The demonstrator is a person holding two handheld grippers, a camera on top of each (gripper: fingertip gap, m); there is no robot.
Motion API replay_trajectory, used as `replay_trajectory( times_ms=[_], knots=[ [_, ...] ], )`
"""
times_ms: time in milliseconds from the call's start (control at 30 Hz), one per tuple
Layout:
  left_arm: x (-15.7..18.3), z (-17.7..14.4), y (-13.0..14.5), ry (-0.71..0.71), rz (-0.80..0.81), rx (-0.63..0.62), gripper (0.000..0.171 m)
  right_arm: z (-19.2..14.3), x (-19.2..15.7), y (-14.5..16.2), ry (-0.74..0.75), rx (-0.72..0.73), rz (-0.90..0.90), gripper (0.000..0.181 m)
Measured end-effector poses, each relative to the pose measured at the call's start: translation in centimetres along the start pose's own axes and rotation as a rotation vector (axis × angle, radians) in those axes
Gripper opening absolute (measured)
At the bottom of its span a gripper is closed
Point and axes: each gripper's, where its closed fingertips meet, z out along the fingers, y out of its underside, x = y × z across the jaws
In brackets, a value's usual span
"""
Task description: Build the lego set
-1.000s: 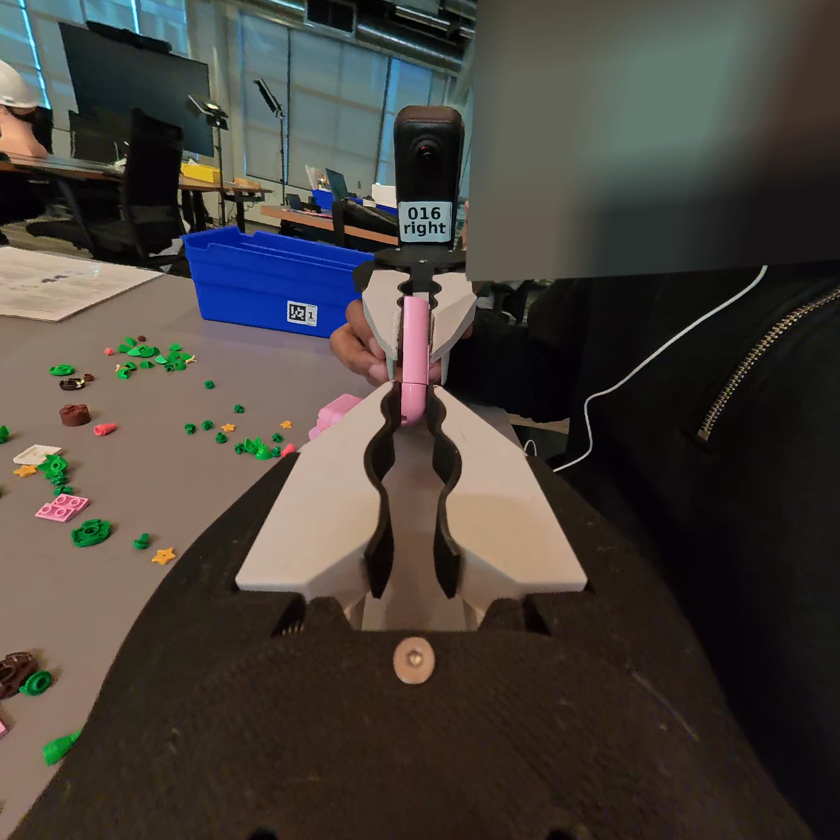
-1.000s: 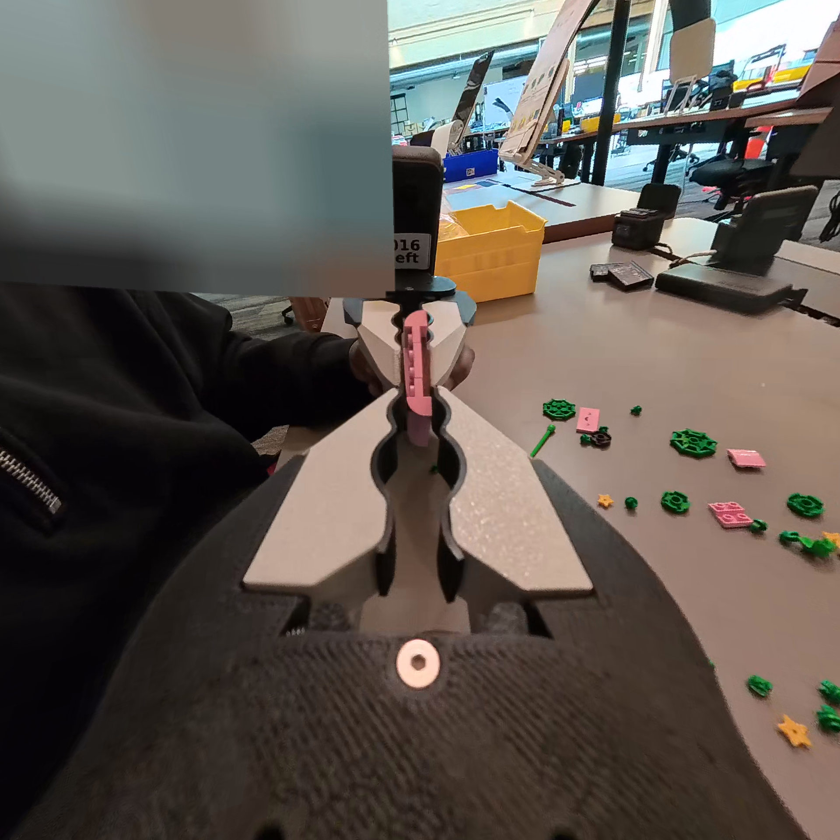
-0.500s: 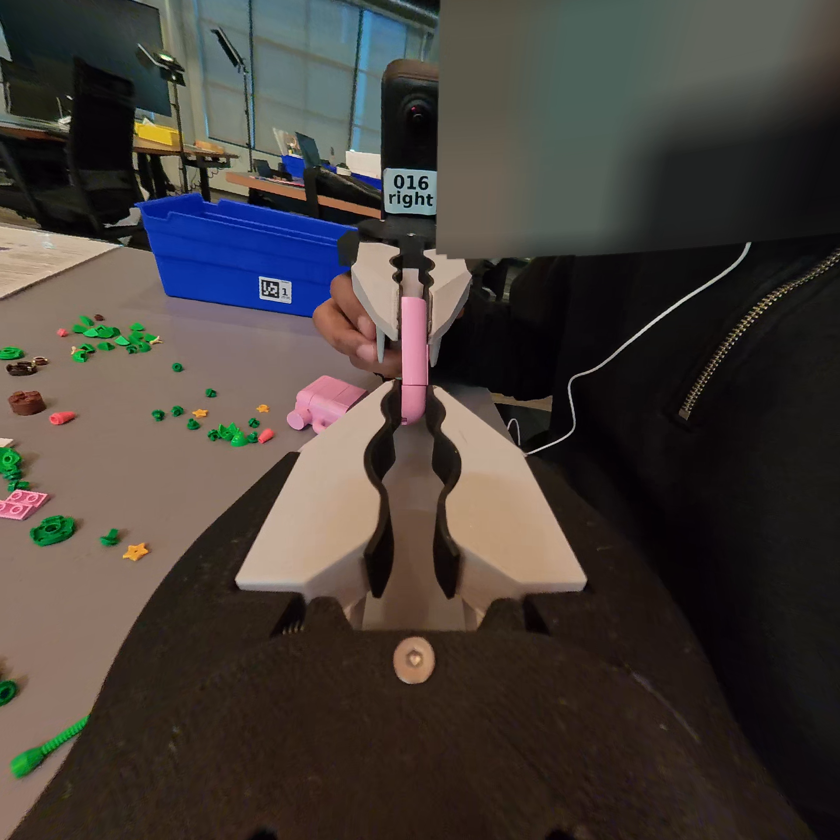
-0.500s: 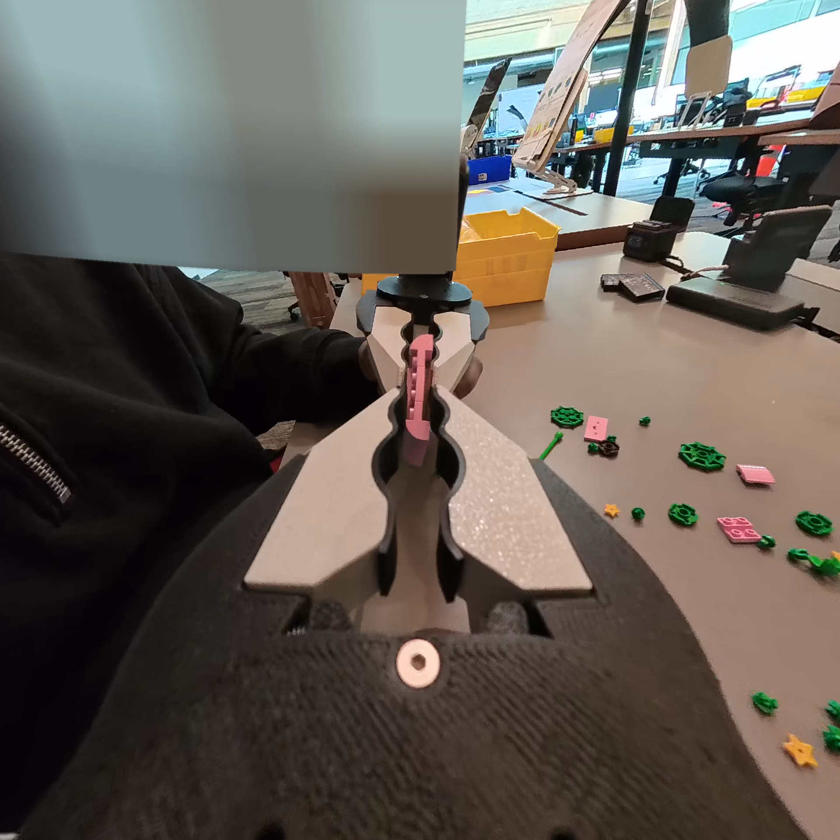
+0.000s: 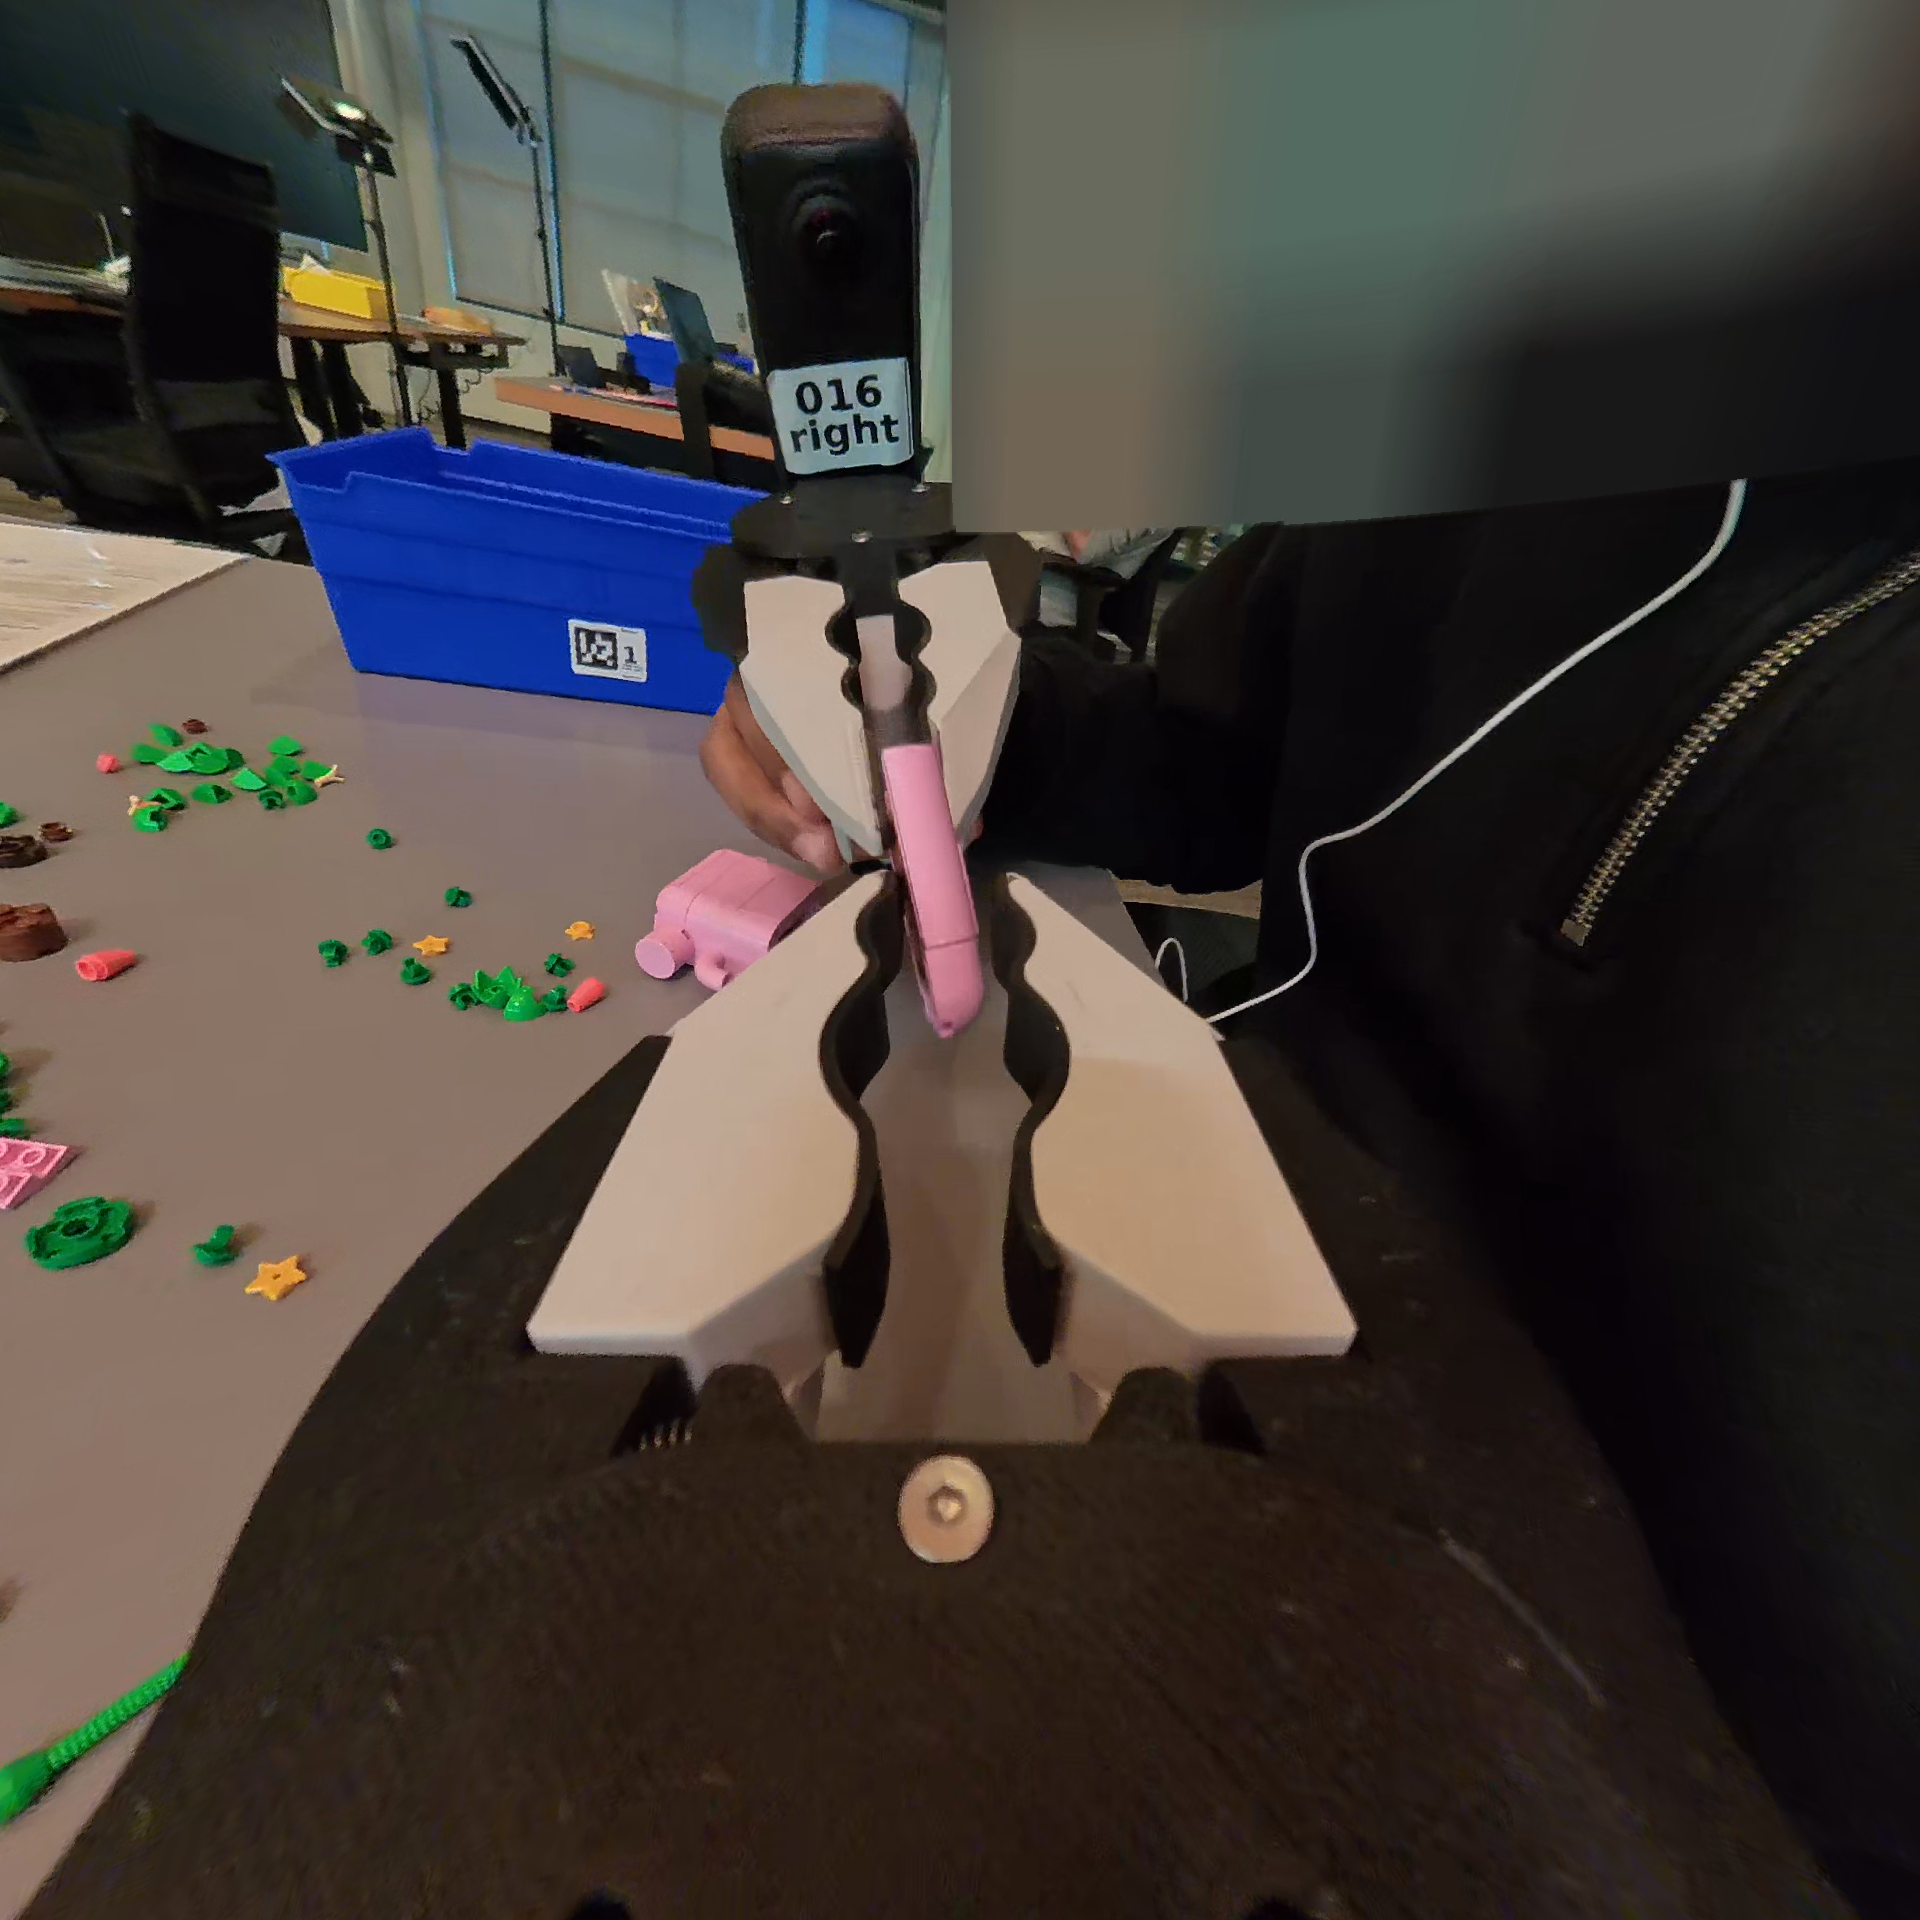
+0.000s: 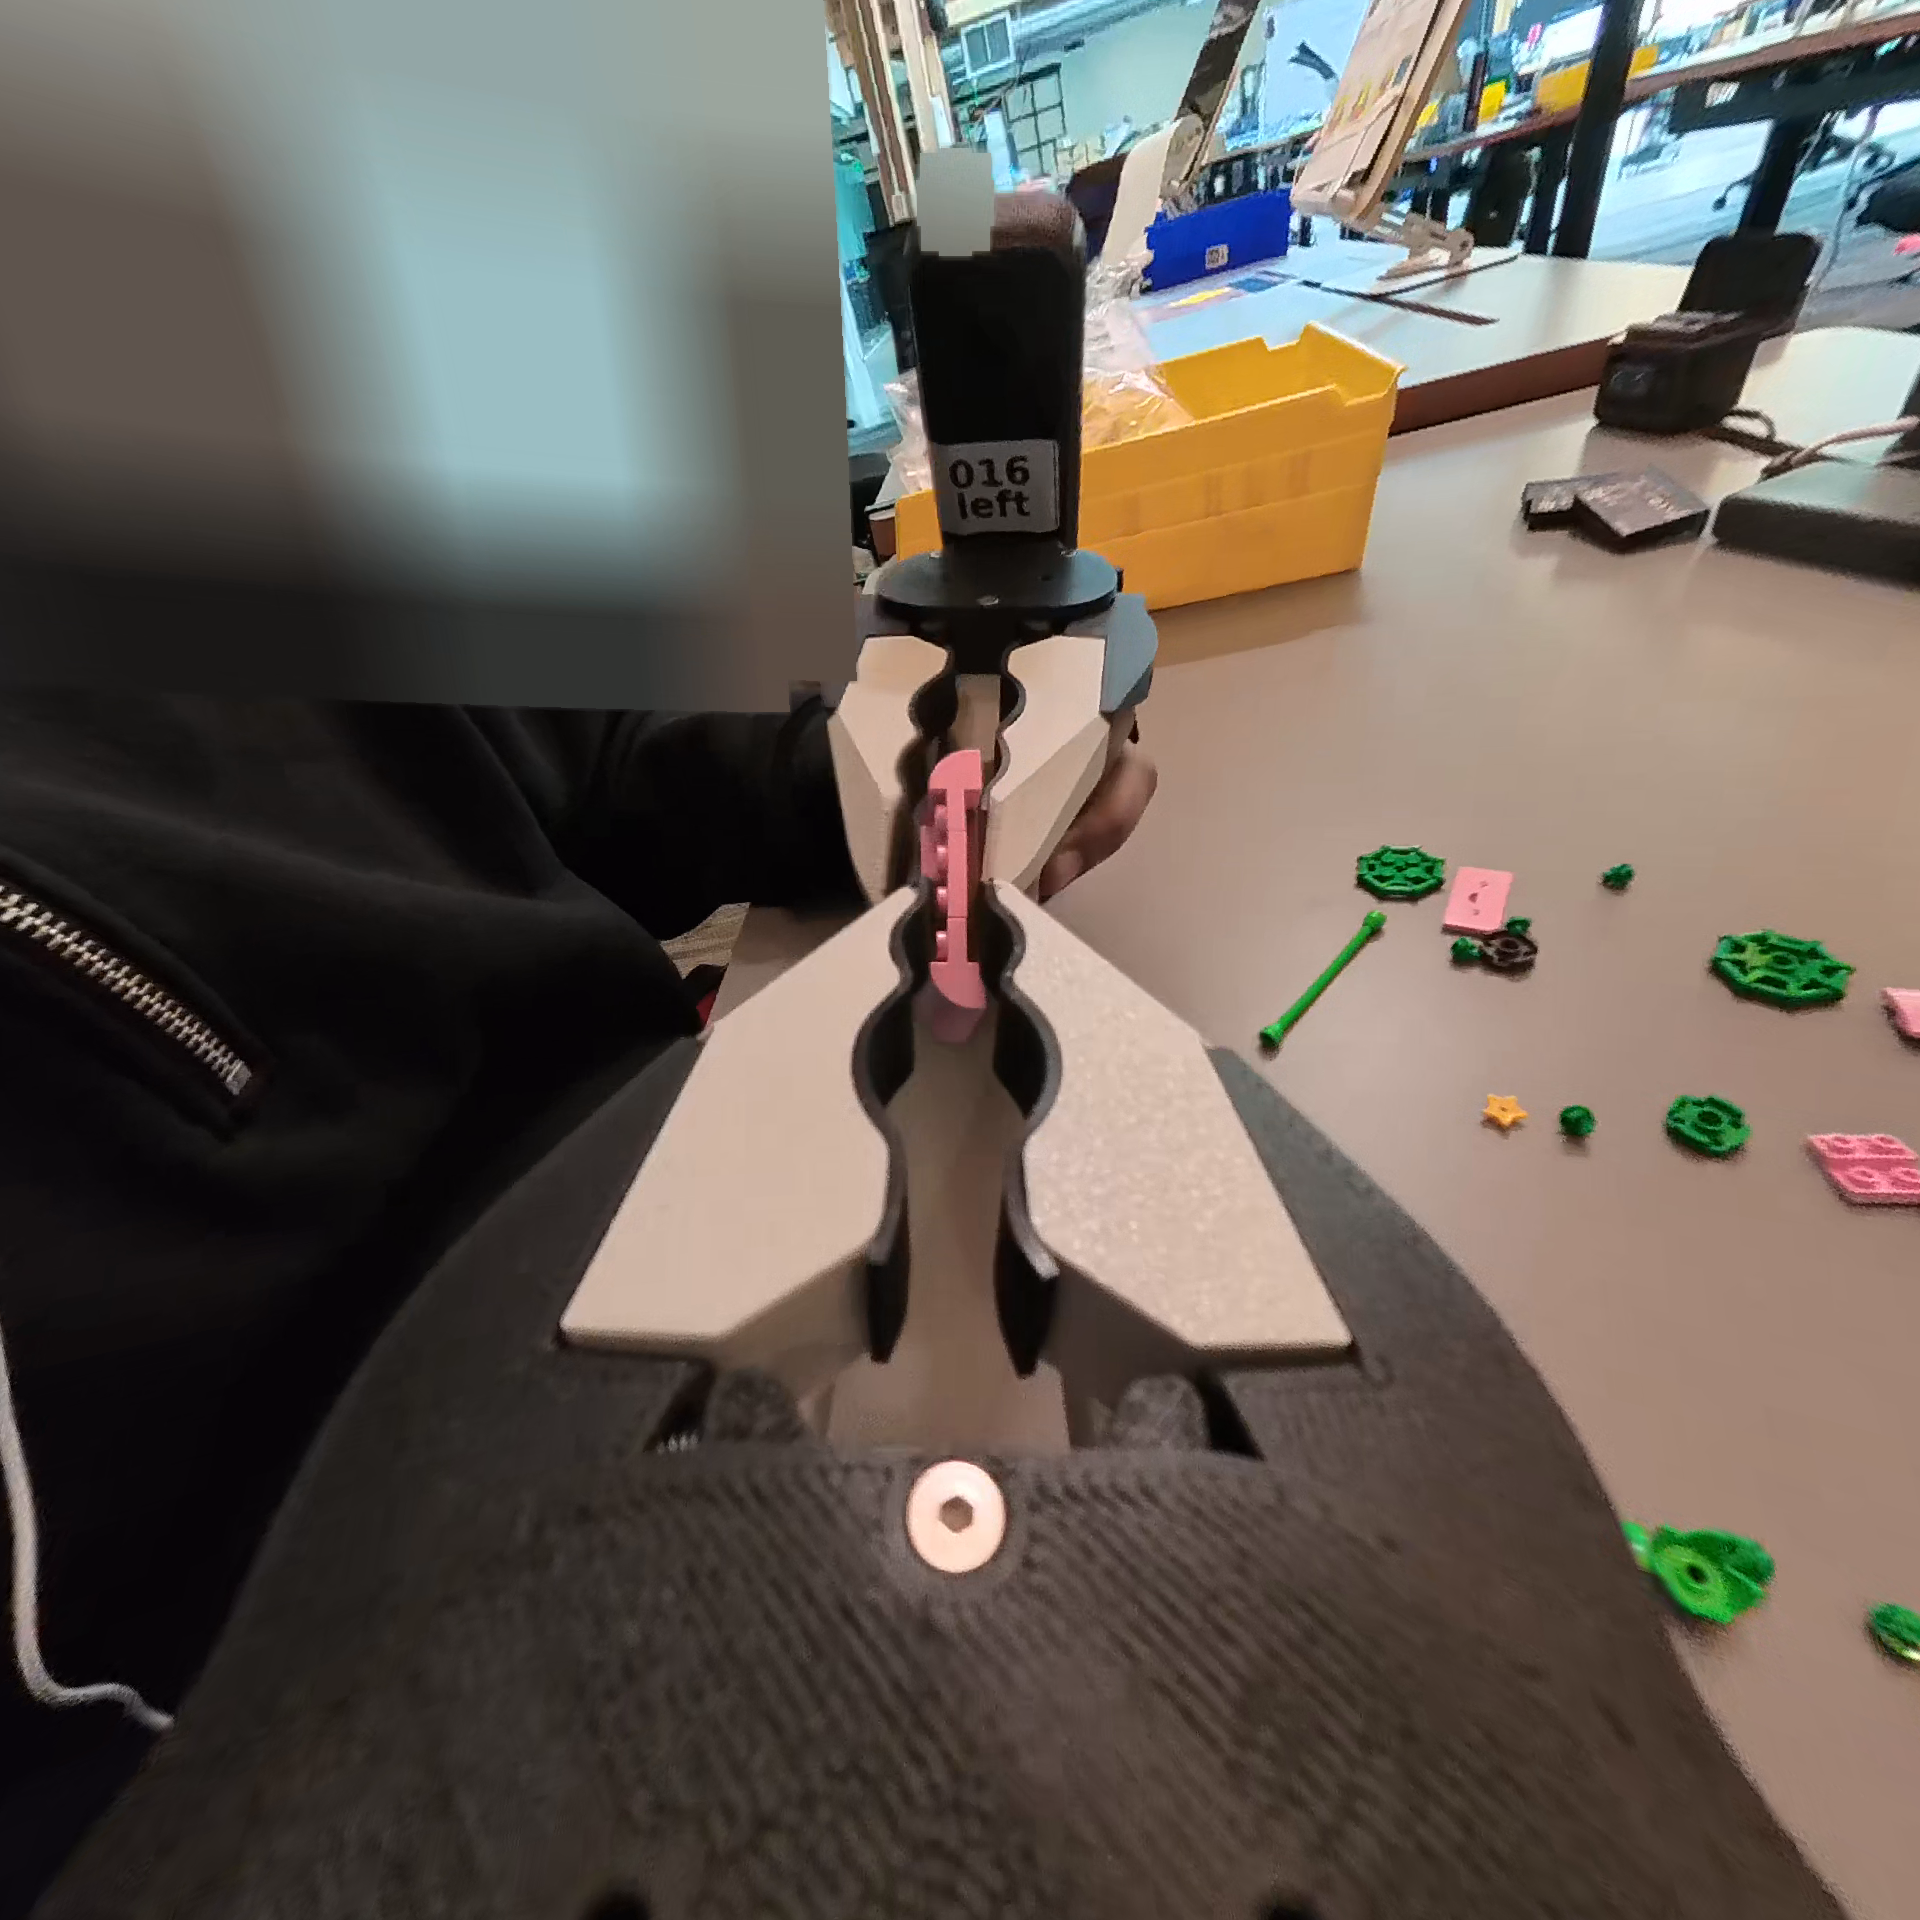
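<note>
The two grippers face each other, tip to tip, above the grey table (image 5: pixel 312 1091). My right gripper (image 6: pixel 951 899) is shut on a long pink lego plate (image 6: pixel 954 935) with studs on one side and a rounded end. In the left wrist view the right gripper (image 5: pixel 904 831) holds the plate (image 5: pixel 935 914) tilted, and its free end reaches in between my left gripper's fingers. My left gripper (image 5: pixel 943 883) is open, with narrow gaps on both sides of the plate.
A pink lego block assembly (image 5: pixel 727 920) lies on the table just beyond my left gripper. Small green, pink, brown and orange pieces are scattered around. A blue bin (image 5: pixel 499 582) and a yellow bin (image 6: pixel 1247 478) stand at the far edges. A person's black-jacketed torso is close behind both grippers. Left and right tips are no more than a few centimetres apart.
My left gripper's fingers have spread apart and let go of the pink plate. The plate now hangs tilted in the right gripper. Both grippers have moved closer together.
</note>
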Motion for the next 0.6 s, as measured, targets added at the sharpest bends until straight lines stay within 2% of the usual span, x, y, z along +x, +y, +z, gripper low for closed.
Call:
replay_trajectory(
  times_ms=[333, 433, 500, 600],
  knots=[
    [-0.8, -0.1, 0.1, -0.052, 0.007, -0.004, 0.008, -0.1, 0.6, -0.2, 0.010, 0.024, 0.054, 0.006],
    [-1.8, -0.4, 0.0, -0.114, 0.006, 0.005, 0.020, -0.6, 1.3, -1.1, 0.066, 0.080, 0.018, 0.006],
    [-2.8, -0.7, -0.2, -0.163, -0.024, 0.022, 0.032, -1.1, 2.3, -1.8, 0.172, 0.110, -0.070, 0.006],
    [-4.1, -1.1, -0.3, -0.216, -0.084, 0.032, 0.039, -1.5, 2.8, -2.5, 0.260, 0.151, -0.131, 0.006]
  ],
)
